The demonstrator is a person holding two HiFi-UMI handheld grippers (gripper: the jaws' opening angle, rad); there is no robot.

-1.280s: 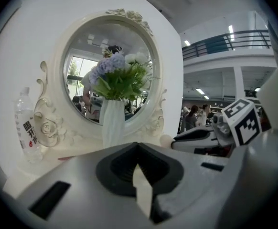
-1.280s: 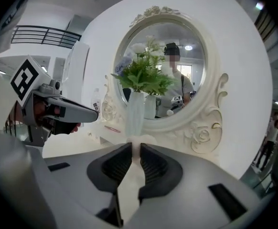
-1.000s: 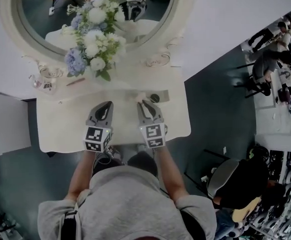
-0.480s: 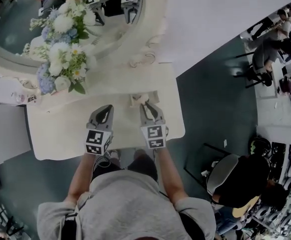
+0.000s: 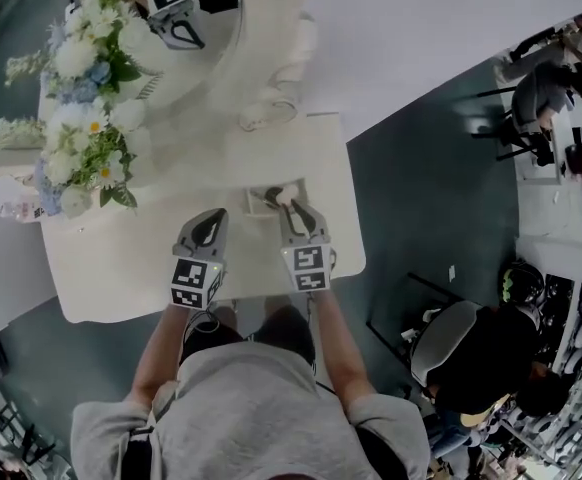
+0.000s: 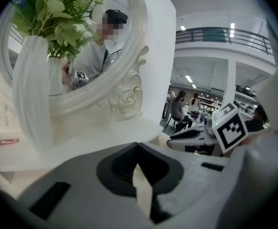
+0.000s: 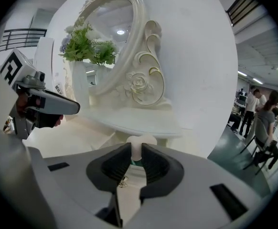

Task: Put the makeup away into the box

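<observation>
Between the right gripper pads: a small makeup bottle with a rounded white cap and a green band under it, upright. Pads touch it on both sides, so it's grasped, though the jaws have just been opening a little. From the head view it sits over the right part of a shallow open box on the table. Can't tell if it touches the box.

Left gripper is just beside it on the left, clenched on nothing, low over bare tabletop.

Table: cream vanity top with a curved front edge. Further back is a white ribbed vase with white and blue flowers, and a small pink thing lies near its foot. Behind those, an oval mirror in a carved cream frame stands against a white wall.

Room beyond: dark teal floor, people at desks far right, and a railing on an upper level.
</observation>
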